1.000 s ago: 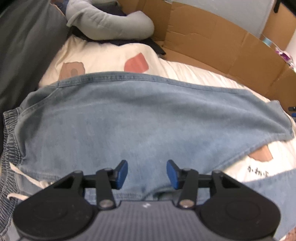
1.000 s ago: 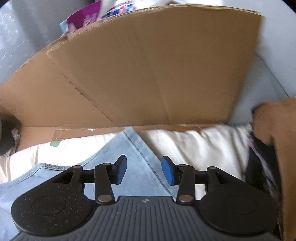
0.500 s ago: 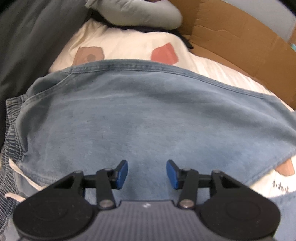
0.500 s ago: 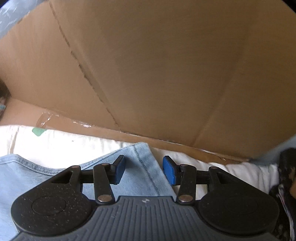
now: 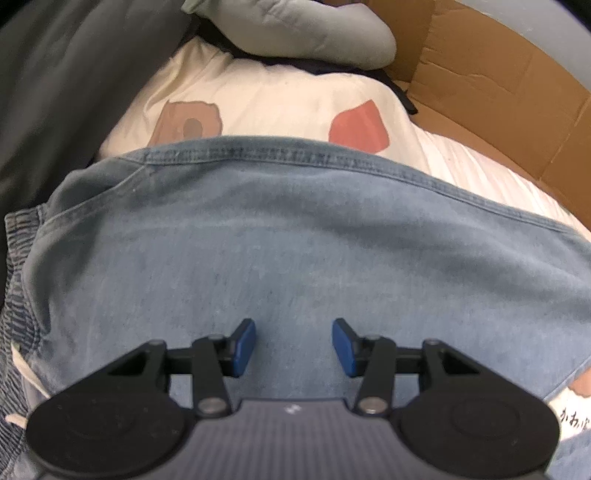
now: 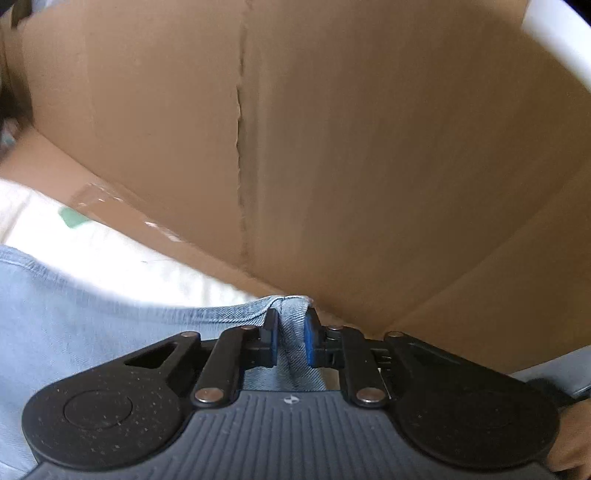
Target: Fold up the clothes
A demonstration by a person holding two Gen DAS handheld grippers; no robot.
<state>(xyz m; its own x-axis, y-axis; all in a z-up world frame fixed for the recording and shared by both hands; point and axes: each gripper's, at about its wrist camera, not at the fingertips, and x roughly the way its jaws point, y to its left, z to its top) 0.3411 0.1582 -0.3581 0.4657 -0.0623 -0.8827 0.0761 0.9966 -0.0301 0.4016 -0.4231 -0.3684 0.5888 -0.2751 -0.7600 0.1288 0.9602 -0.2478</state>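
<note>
My right claw (image 6: 290, 338) has just been closing, and its blue pads (image 6: 309, 339) now pinch a bunched corner of the light blue denim garment (image 6: 74, 332) between them, the hem seam rising just above the tips. That corner lies at the far edge of the white bedding (image 6: 110, 258), close against a brown cardboard wall (image 6: 369, 147) that fills most of the right wrist view; a creased vertical score runs down the cardboard. My left claw (image 5: 293, 347) stands partly open, jaws apart with nothing between them, poised over the middle of the same denim garment (image 5: 295, 240); whether the tips touch the cloth I cannot tell. From the left wrist view the garment lies spread flat across the bedding (image 5: 277, 99), its stitched hem running across the far side and an elastic waistband (image 5: 14, 295) with a white drawstring at the left. The bedding carries brown and red printed patches. Beyond it lie a grey cushion (image 5: 306, 33), dark cloth at the left, and more cardboard (image 5: 498, 92) at the right.
</note>
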